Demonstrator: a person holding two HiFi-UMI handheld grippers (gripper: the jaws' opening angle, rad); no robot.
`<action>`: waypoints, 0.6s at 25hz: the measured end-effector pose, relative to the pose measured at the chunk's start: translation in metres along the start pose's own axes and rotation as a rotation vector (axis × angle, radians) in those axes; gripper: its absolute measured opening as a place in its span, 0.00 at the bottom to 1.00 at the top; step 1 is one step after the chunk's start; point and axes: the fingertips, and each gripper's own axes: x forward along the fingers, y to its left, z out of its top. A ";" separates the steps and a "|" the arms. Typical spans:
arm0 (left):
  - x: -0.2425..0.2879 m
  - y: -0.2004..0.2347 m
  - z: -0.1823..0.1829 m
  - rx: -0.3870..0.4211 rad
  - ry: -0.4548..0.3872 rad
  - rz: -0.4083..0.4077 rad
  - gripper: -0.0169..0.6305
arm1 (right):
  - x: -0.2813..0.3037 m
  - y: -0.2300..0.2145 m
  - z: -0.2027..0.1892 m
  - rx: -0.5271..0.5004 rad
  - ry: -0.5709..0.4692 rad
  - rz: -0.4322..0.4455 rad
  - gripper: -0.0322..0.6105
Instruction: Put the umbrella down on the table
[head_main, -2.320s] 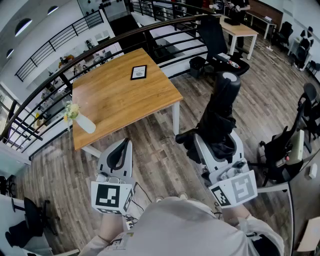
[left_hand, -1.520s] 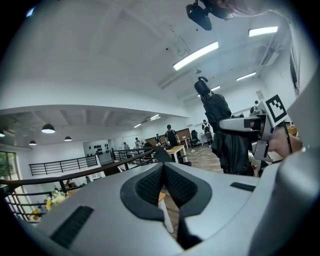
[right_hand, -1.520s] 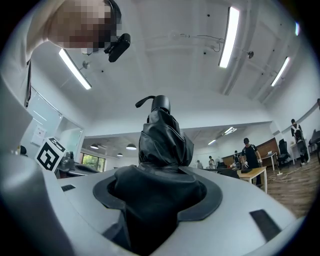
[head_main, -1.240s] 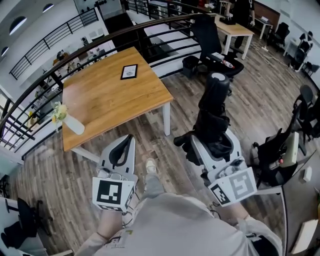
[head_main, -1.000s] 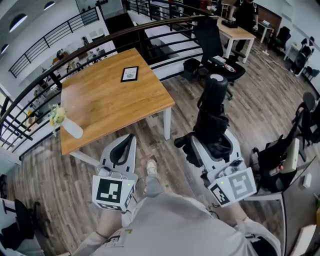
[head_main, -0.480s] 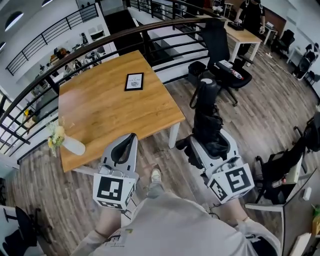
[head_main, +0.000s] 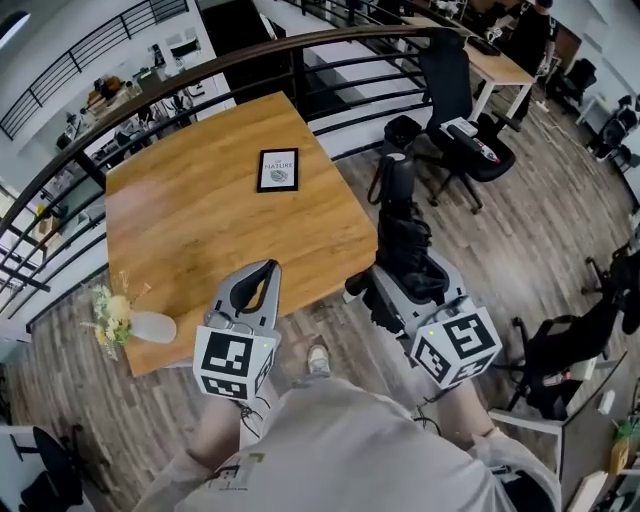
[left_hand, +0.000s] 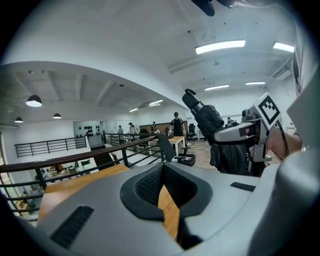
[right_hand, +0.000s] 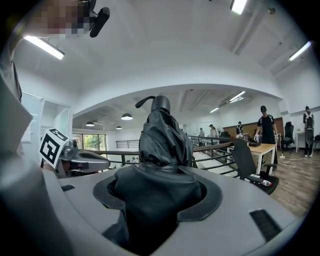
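One umbrella (head_main: 403, 225) clamped upright in right hand-held gripper (head_main: 398, 287).

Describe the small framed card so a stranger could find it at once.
Find the wooden table beside the black railing. Toward its far edge sits a small black-framed card, white inside. Its only neighbour, a pale vase of flowers, is at the near corner.

Bright, even light from ceiling strips (left_hand: 220, 46); pale sheen on my tabletop (head_main: 150, 195). Heavy fisheye bending at edges; both gripper views blacken at corners.
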 end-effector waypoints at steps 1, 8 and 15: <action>0.009 0.010 -0.004 -0.010 0.012 -0.008 0.05 | 0.014 -0.001 -0.001 0.005 0.015 0.000 0.48; 0.065 0.050 -0.039 -0.077 0.098 -0.070 0.05 | 0.091 -0.025 -0.021 0.065 0.088 0.006 0.48; 0.120 0.064 -0.077 -0.166 0.167 -0.133 0.05 | 0.145 -0.057 -0.067 0.088 0.216 -0.031 0.48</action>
